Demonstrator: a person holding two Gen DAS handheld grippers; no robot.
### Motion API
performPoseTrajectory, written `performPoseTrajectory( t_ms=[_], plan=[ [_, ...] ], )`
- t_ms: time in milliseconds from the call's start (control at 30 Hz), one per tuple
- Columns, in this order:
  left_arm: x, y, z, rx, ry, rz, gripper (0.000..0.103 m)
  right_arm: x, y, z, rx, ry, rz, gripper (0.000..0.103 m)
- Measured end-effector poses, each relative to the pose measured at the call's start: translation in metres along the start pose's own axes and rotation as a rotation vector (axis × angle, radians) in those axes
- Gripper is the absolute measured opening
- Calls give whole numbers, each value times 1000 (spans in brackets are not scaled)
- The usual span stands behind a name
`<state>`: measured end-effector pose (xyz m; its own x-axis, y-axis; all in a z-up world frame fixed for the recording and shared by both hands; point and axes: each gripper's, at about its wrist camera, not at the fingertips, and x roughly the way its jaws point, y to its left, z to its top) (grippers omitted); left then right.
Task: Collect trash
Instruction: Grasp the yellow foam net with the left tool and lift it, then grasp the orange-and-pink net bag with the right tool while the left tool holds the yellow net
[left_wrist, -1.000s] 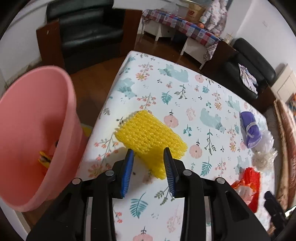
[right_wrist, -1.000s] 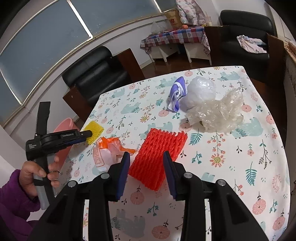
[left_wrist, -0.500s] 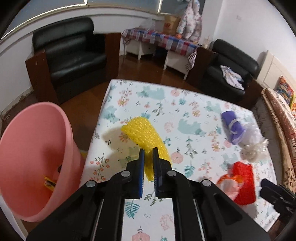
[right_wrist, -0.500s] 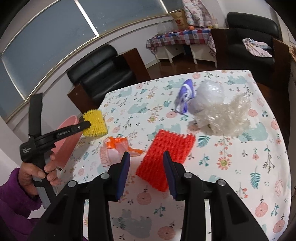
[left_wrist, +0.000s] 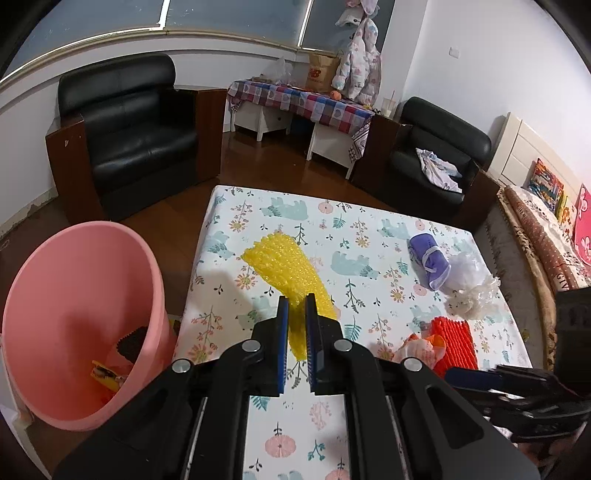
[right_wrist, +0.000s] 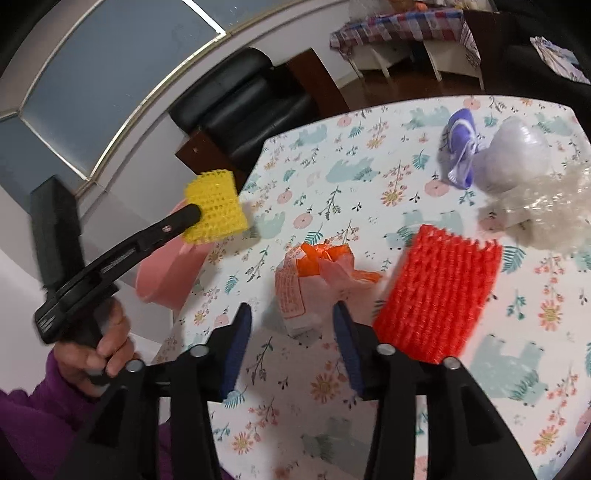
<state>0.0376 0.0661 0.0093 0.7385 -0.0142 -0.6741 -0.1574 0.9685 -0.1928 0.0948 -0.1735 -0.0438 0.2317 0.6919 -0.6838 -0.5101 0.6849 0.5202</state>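
Left tongs (left_wrist: 295, 317): jaws clamped nearly together on the yellow foam net (left_wrist: 286, 269), pitched downward; net held clear of the desk.
Left hand (right_wrist: 94, 350): wrapped around the black handle at lower left of the right wrist view; purple sleeve (right_wrist: 33, 421) at the wrist.
Right tongs (right_wrist: 291, 325): jaws opening, pitched downward above the desk; blue pads apart, pressing on nothing.
Right hand: not visible.
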Motion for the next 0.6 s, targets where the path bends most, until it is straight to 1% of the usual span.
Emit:
performPoseTrajectory(
  t_ms=[167, 267, 300, 333, 400, 433, 467, 533, 600],
  plan=[
    [-9, 5, -8, 0, -3, -10, 8, 18, 6, 6, -15, 16, -64, 48],
    [-13, 9, -11, 0, -8, -13, 8, 25, 13, 10, -40, 2, -104, 46],
    [-15, 10, -12, 0, -12, -14, 8, 25, 14, 10, -43, -1, -113, 44],
    [-16, 11, -13, 0, -15, -15, 8, 26, 14, 10, -46, -5, -121, 36],
    [-19, 14, -15, -1, -22, -19, 8, 28, 14, 10, -41, -8, -123, 27],
    [-20, 14, -15, -1, -24, -19, 8, 29, 13, 10, -39, -7, -125, 14],
    [-20, 15, -16, -1, -26, -21, 8, 30, 13, 9, -40, -5, -131, 9],
    [-21, 16, -17, -5, -28, -28, 8, 29, 13, 8, -44, -13, -145, 4],
    [-22, 18, -17, -7, -30, -32, 8, 28, 12, 7, -43, -16, -144, 4]
  ],
)
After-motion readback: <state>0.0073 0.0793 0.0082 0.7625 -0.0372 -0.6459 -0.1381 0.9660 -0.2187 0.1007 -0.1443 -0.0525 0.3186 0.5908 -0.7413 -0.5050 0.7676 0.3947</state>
